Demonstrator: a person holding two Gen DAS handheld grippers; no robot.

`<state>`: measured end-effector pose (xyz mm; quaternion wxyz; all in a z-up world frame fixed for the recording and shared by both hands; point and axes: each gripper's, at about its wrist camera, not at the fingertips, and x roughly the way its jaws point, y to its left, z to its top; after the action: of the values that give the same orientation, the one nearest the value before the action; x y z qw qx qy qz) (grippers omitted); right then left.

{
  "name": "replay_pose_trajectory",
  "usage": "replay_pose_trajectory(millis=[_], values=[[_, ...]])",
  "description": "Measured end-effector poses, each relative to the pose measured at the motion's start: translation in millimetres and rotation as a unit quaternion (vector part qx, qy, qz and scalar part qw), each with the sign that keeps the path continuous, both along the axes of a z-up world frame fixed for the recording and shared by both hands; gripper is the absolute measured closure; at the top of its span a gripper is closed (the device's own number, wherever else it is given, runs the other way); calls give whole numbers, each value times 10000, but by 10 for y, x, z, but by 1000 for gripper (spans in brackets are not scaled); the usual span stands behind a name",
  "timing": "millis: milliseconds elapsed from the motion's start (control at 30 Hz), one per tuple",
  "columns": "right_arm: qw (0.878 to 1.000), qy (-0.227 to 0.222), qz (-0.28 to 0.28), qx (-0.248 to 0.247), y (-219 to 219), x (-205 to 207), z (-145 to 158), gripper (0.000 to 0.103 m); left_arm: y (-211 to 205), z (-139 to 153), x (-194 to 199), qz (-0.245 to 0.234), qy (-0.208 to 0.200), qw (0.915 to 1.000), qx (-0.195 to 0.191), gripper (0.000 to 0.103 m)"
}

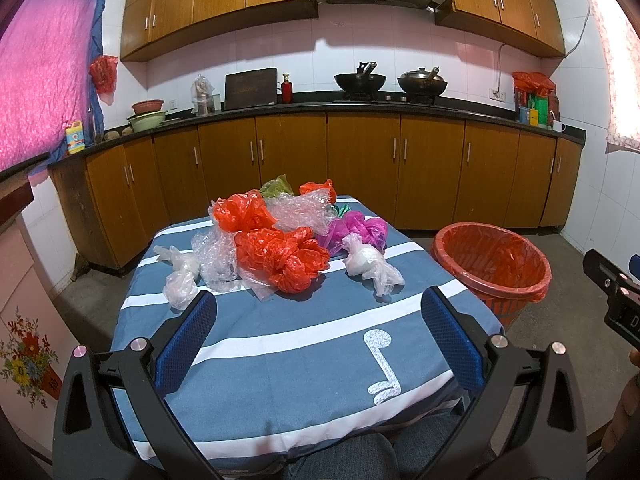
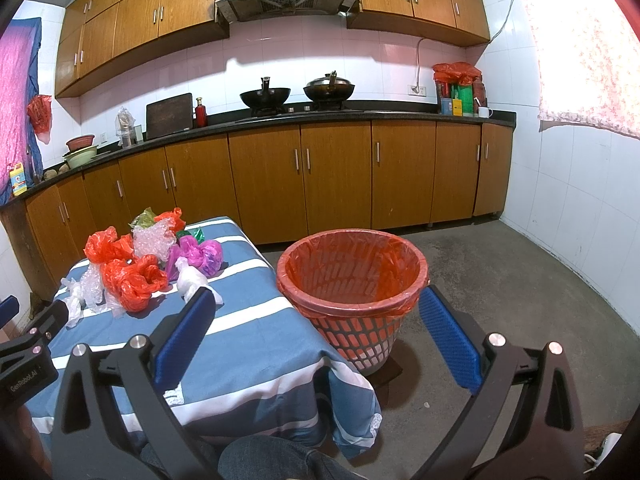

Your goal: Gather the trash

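Both jaws wide apart, seemingly empty.

Blue-and-white stripes across the desk cloth (image 1: 280,332); orange-red bags (image 1: 288,260), magenta bag (image 1: 360,228) behind them, clear bubble wrap (image 1: 298,210); orange-red liner in the basket (image 2: 352,276); blue claw pads (image 1: 188,344).

Both tools (image 1: 320,312) (image 2: 316,316) agape — empty
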<state>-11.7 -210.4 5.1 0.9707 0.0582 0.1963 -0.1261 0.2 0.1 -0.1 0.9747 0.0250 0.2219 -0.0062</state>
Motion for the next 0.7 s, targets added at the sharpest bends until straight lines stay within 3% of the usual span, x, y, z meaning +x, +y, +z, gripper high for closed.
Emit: replay_pose_trajectory(millis=[700], values=[[10000, 2, 13, -6, 17, 10, -8, 4, 0, -1, -1, 5, 9, 10000, -3, 2]])
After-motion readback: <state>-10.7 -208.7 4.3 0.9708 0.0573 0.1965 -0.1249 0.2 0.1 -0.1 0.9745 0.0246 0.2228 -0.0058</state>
